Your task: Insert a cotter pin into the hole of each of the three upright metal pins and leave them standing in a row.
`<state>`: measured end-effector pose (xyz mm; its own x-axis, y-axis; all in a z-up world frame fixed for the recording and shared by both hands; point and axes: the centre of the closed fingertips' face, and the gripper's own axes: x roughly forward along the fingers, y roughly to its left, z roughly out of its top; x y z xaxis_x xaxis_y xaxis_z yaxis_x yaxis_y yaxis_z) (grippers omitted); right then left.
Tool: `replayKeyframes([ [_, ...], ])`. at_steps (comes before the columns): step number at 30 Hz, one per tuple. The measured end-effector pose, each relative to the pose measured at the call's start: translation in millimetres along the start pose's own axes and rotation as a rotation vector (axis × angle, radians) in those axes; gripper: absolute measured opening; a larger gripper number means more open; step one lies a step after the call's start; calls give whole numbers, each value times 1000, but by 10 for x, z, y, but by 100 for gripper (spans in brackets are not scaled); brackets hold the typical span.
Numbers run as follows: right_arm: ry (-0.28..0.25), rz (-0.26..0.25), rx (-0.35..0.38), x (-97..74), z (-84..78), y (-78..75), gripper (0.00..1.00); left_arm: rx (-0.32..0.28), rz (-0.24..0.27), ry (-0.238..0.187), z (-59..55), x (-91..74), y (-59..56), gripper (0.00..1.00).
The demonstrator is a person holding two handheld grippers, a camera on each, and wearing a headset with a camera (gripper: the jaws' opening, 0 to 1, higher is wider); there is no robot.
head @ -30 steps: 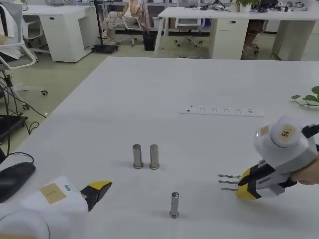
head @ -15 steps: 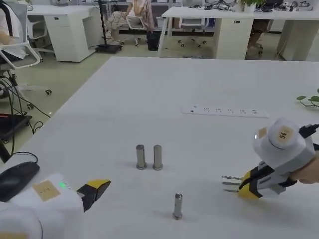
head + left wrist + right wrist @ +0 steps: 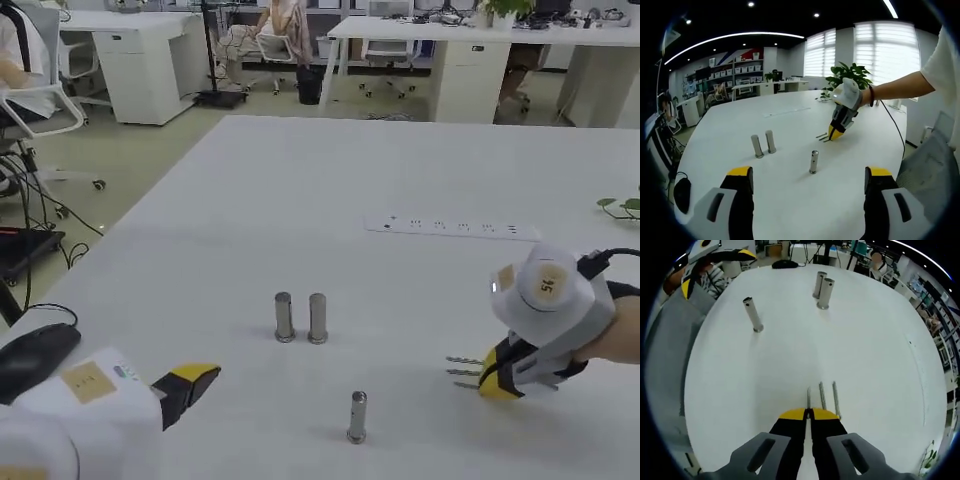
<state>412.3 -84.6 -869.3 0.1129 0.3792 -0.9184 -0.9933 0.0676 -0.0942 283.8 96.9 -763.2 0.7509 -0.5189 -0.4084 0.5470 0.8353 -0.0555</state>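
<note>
Since a second ago the right gripper point(image 3: 497, 375) has been tipped more steeply over three cotter pins point(image 3: 821, 396), which are laid side by side just ahead of its tips. Its jaws are pressed together; whether a cotter pin is pinched cannot be told. The left gripper point(image 3: 808, 176) is held spread wide, likely ready to steady the lone metal pin point(image 3: 813, 162) ahead between its jaws. The paired metal pins point(image 3: 771, 141) stand farther ahead, with bare table point(image 3: 300, 200) left all round and no edge close by.

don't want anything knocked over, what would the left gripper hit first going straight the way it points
Probably the lone upright metal pin, standing almost centred between the open jaws of the left gripper in its own view. The table before it looks bare, though depth is unclear.
</note>
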Motion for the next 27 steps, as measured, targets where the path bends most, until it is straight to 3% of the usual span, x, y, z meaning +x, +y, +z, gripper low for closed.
replayKeyframes([
  [8, 38, -5, -38, 7, 6, 3, 2, -5, -4, -5, -7, -17, -28, 91],
  [12, 27, -17, -30, -4, -2, 2, 2, -24, 6, -36, 31, -30, -14, 88],
  [21, 7, -51, -33, -89, 1, 8, 2, -16, 7, -28, 36, -41, -19, 88],
  [27, -17, -87, -67, -201, 78, 52, 2, -42, -4, -35, 55, -34, -65, 81],
])
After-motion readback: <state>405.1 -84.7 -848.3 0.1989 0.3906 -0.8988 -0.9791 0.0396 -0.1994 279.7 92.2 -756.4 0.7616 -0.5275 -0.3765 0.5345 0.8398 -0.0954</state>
